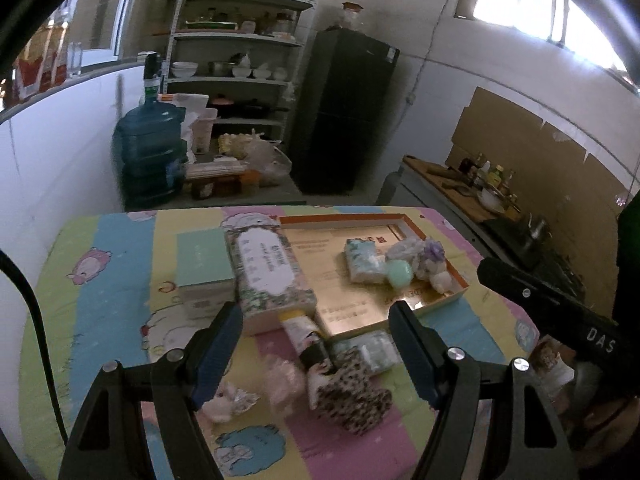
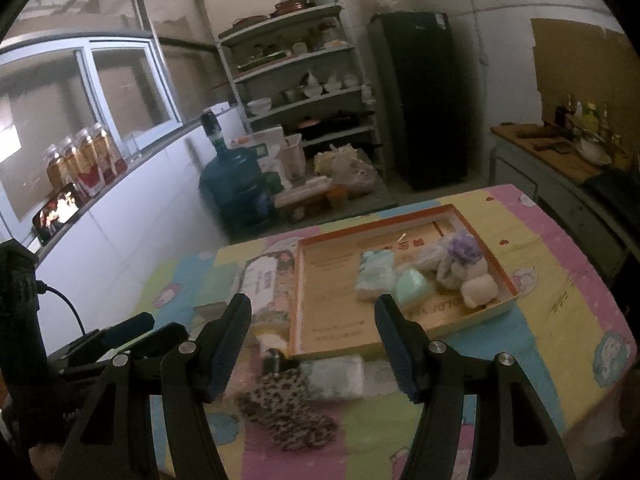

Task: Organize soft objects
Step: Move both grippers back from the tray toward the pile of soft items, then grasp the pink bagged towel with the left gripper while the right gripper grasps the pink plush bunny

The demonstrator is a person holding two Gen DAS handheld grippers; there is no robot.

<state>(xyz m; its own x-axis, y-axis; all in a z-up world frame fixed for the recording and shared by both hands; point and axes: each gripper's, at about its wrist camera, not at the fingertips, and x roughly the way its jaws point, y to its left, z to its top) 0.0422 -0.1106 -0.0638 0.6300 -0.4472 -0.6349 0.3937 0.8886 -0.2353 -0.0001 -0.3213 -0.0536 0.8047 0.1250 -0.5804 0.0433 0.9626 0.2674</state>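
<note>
An orange-rimmed tray [image 1: 360, 308] [image 2: 332, 320] lies on the table and holds a tissue pack [image 1: 362, 264], a green soft oval [image 1: 400, 274] [image 2: 412, 286], a purple-and-white plush bundle [image 1: 430, 256] [image 2: 462, 250] and a white fluffy ball [image 1: 442, 280] [image 2: 480, 290]. In front of the tray lie a leopard-print cloth [image 1: 352, 396] [image 2: 284, 412], a second tissue pack [image 1: 372, 350] [image 2: 336, 376], a tube [image 1: 306, 336] and pink fluffy pieces [image 1: 286, 384]. My left gripper [image 1: 316, 312] hovers open above these loose items. My right gripper [image 2: 312, 304] is also open and empty, above the tray's near edge.
A floral tissue box [image 1: 268, 276] and a green box [image 1: 204, 262] sit left of the tray on the patterned tablecloth [image 1: 120, 280]. Beyond the table stand a water jug [image 1: 152, 152], shelves [image 1: 240, 60], a dark fridge [image 1: 344, 112] and a counter [image 1: 460, 192].
</note>
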